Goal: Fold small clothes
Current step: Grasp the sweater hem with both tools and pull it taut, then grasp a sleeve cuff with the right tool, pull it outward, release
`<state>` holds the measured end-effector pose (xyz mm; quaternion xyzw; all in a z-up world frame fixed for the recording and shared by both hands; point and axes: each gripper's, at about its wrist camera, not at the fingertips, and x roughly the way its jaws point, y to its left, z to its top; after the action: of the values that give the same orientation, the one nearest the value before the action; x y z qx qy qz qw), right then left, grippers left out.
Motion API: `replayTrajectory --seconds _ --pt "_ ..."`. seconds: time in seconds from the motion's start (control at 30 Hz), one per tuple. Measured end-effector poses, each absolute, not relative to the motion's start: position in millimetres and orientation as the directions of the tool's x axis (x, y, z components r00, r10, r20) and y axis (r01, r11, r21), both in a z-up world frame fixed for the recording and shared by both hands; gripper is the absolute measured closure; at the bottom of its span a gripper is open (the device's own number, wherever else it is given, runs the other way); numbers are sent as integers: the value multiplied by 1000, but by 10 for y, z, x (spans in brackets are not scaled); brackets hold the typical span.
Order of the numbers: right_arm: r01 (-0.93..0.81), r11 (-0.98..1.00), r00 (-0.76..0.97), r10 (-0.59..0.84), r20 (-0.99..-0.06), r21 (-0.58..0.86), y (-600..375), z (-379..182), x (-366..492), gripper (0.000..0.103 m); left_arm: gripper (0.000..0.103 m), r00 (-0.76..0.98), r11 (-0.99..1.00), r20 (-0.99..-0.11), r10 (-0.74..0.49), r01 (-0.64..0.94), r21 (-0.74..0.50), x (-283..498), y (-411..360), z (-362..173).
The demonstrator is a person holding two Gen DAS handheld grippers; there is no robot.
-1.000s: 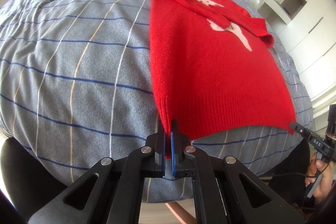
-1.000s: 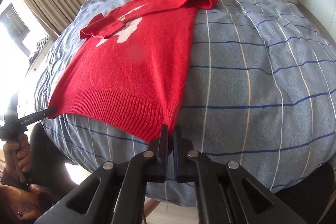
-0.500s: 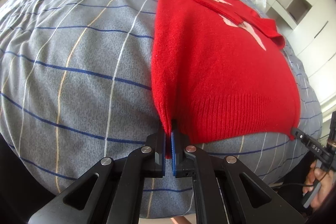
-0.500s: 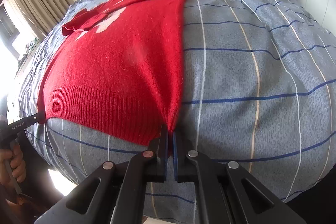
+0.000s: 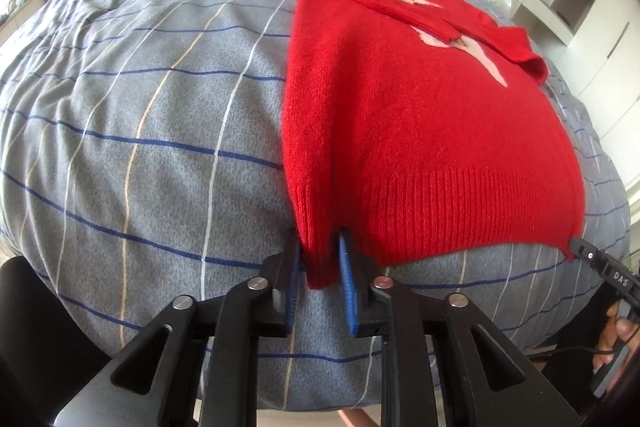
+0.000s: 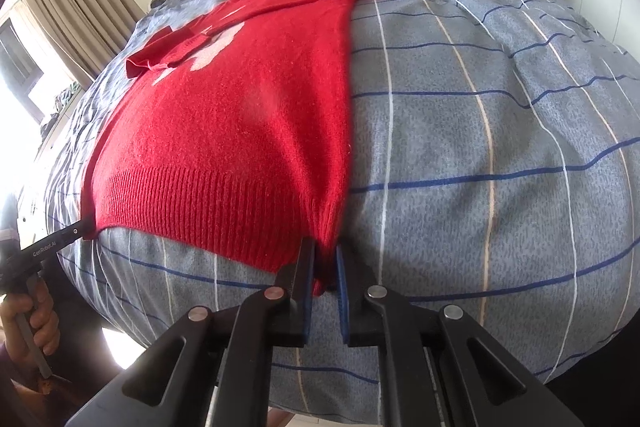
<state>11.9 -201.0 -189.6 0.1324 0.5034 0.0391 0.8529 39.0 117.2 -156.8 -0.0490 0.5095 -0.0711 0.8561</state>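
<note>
The red knit sweater (image 5: 404, 131) lies flat on the plaid duvet (image 5: 152, 131), sleeves folded across its chest toward twelve o'clock. The left gripper (image 5: 320, 263) and right gripper (image 6: 324, 267) have just been opening, each with a ribbed hem corner loose between its parted jaws. To finish this release cleanly, I'd spread wider, then back straight off toward six o'clock without snagging the knit.

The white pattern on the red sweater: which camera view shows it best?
The left wrist view: the white pattern on the red sweater shows as long pale streaks, crossed by one folded sleeve. The right wrist view shows the pattern smaller, partly under the sleeve.
</note>
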Motion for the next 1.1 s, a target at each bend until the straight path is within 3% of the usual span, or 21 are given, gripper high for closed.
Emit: replayTrajectory --seconds 0.07,0.17,0.23,0.3,0.37,0.5,0.57,0.63,0.7,0.8,0.87,0.9,1.1 --pt "51 959 453 228 -862 280 -2012 -1881 99 73 45 459 990 -878 -138 75 -116 336 1157 -1513" --pt "-5 973 386 216 -897 232 -2081 -1761 35 58 42 479 994 -874 -83 98 -41 229 1200 -1341" --pt "-84 995 393 87 -916 58 -2135 -1575 62 48 35 540 997 -841 -40 79 3 211 1311 -1164" --pt "-149 975 451 -80 -889 -163 -2170 -1332 222 47 20 616 999 -787 7 21 25 267 1458 -991" --pt "-195 947 524 -118 -844 -254 -2153 -1047 533 47 17 684 999 -728 46 -52 14 385 1604 -894" --pt "-369 895 688 82 -721 -250 -1736 -563 1292 40 17 741 982 -662 113 -187 -42 585 1800 -972" --pt "-493 832 672 179 -718 -254 -1414 -616 1705 40 17 759 969 -634 150 -241 -60 555 1869 -1083" --pt "-576 764 633 191 -750 -291 -1088 -843 2092 42 17 757 963 -623 196 -269 -24 514 1914 -1209" --pt "-621 710 592 148 -792 -331 -786 -1148 2399 42 17 707 956 -667 233 -292 23 598 1952 -1275" --pt "-653 660 558 90 -825 -370 -505 -1592 2716 51 17 701 955 -689 182 -292 -45 632 2038 -1344" --pt "-643 677 554 90 -828 -357 -448 -1736 2839 71 17 671 955 -717 188 -295 -26 673 2026 -1423" --pt "-620 716 556 110 -824 -323 -486 -1719 2877 99 17 656 955 -730 189 -295 -18 699 2021 -1463" --pt "-283 952 707 125 -697 -117 -1491 -1068 2791 98 17 640 950 -745 186 -312 -31 710 2068 -1526"
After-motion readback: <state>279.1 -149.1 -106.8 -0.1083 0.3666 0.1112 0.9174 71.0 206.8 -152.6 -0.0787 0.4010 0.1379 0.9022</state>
